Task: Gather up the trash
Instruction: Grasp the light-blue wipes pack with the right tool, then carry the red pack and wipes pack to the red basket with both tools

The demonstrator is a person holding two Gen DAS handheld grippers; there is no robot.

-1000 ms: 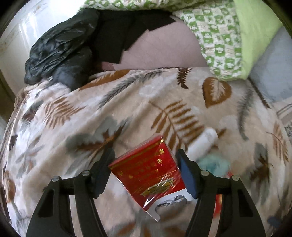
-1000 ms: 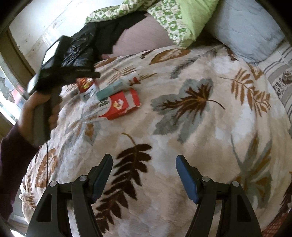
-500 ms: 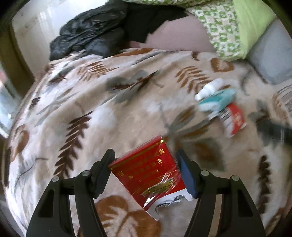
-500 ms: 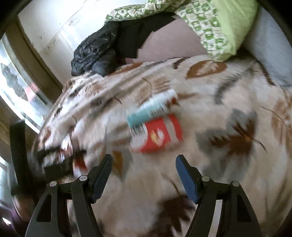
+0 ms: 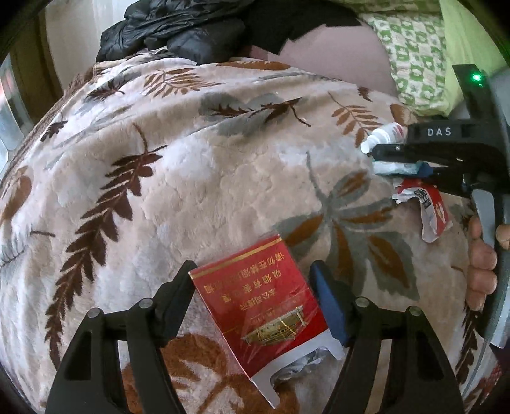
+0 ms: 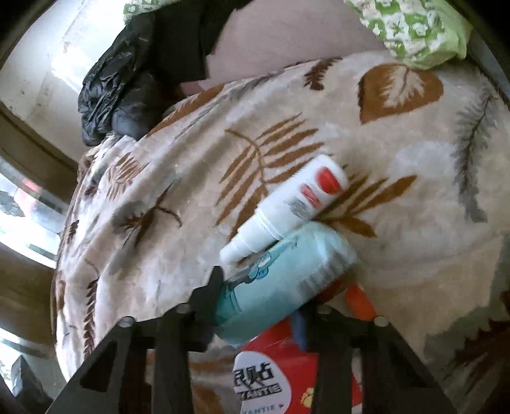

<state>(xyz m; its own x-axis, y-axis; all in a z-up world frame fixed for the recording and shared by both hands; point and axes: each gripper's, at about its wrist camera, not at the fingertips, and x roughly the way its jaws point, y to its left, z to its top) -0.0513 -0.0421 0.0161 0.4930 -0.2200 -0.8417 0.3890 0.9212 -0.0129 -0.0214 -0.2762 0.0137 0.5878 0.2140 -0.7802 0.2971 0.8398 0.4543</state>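
Observation:
My left gripper (image 5: 251, 270) has a red cigarette pack (image 5: 261, 305) between its fingers, tilted above the leaf-patterned blanket (image 5: 223, 175). Its jaws are opening, but both pads still touch the pack. My right gripper (image 6: 258, 296) is closing on a light-blue tissue pack (image 6: 287, 270), which is pinched between its pads. A white spray bottle (image 6: 287, 203) lies against the tissue pack's far side. A red snack wrapper (image 6: 277, 375) lies under it. In the left wrist view the right gripper (image 5: 387, 159) is at the right edge, beside the bottle (image 5: 385, 135) and the wrapper (image 5: 430, 207).
A black jacket (image 5: 178, 28) is heaped at the blanket's far edge by the wall. A green patterned pillow (image 5: 420, 57) lies at the far right. A person's hand (image 5: 481, 270) holds the right gripper's handle. A window is on the left.
The right gripper moved across the blanket to the trash pile and closed on the tissue pack. The left gripper carried the red pack back from the jacket, and the right gripper came into its view.

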